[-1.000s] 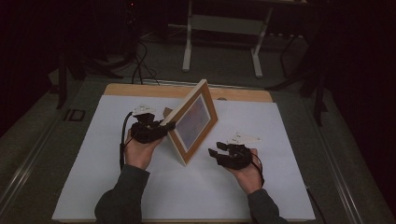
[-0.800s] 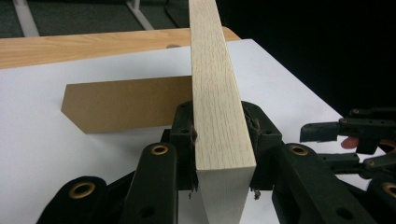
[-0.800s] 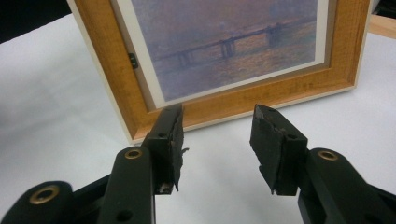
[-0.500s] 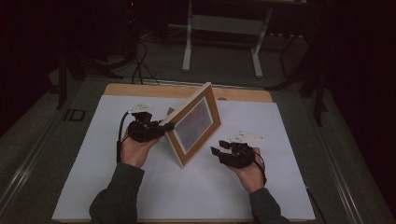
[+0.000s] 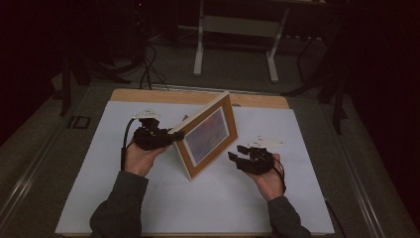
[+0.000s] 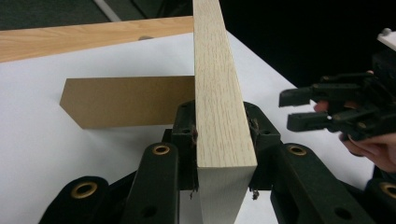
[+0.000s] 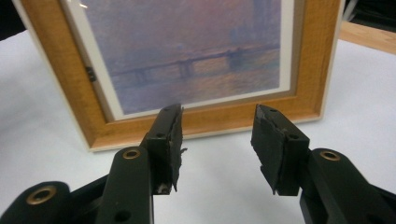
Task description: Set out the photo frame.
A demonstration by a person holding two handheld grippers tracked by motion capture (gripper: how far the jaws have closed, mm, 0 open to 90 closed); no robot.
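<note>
**Frame propped on edge, left grip holding it**

Dark room all round, with a white sheet [image 5: 148,198] covering your wooden table [image 5: 148,95] and table legs in the gloom behind. Your light-wood picture frame with the misty purple bridge print [image 5: 208,135] stands on its lower edge near the middle of the sheet, tilted back, its glass facing you and your right side.

Your left gripper [image 6: 219,140] is clamped across the frame's pale side edge, jaws pressing on front and back, so the frame stays upright while nothing else visibly bears it. Behind it, the brown cardboard easel flap [image 6: 126,101] sticks out from the back, level over the sheet; whether its tip rests on the sheet is hard to tell from this angle. That flap probably needs to take the weight before you let go.

Your right gripper [image 7: 217,128] waits just in front of the frame's lower rail, jaws apart and empty, ready to steady or nudge the bottom edge.

The frame's long axis runs along the table, from near-left to far-right in the high view.
</note>
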